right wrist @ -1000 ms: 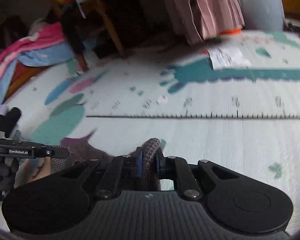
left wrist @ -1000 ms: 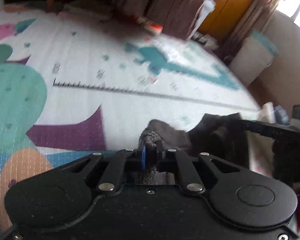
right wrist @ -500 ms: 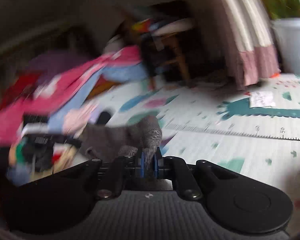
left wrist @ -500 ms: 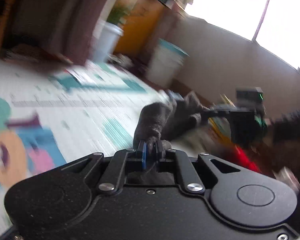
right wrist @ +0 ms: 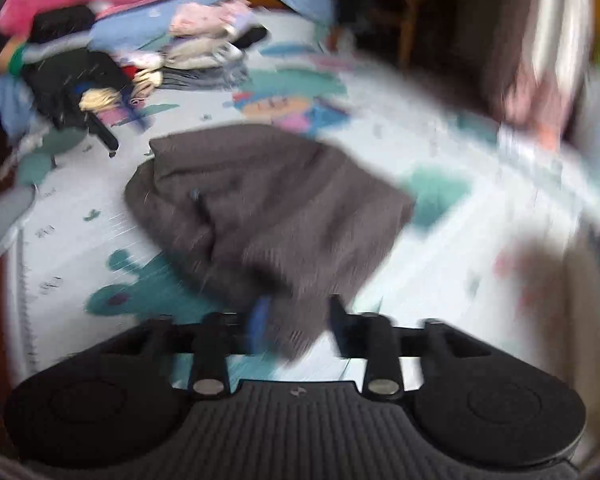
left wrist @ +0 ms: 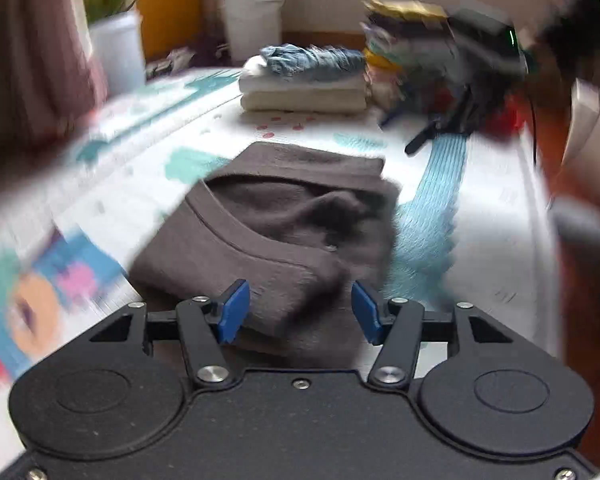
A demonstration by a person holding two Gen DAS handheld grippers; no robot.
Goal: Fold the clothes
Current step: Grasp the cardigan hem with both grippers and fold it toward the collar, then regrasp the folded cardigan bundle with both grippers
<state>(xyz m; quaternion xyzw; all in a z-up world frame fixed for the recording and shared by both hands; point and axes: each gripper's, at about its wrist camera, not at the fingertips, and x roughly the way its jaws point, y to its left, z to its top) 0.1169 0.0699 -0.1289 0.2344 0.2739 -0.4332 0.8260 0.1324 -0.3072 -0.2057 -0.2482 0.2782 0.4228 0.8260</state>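
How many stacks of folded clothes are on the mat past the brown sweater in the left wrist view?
2. A low stack of cream pieces with a blue one on top lies straight behind the brown sweater. A taller mixed-colour stack stands just right of it, partly blurred; more may be hidden there.

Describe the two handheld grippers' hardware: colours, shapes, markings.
Both have matte black bodies with two round raised discs, black linkage arms on silver pivot screws, and blue pads. The left gripper has a smooth speckled top plate. The right gripper has a ribbed grey top with a small logo, blurred here. No cables visible.
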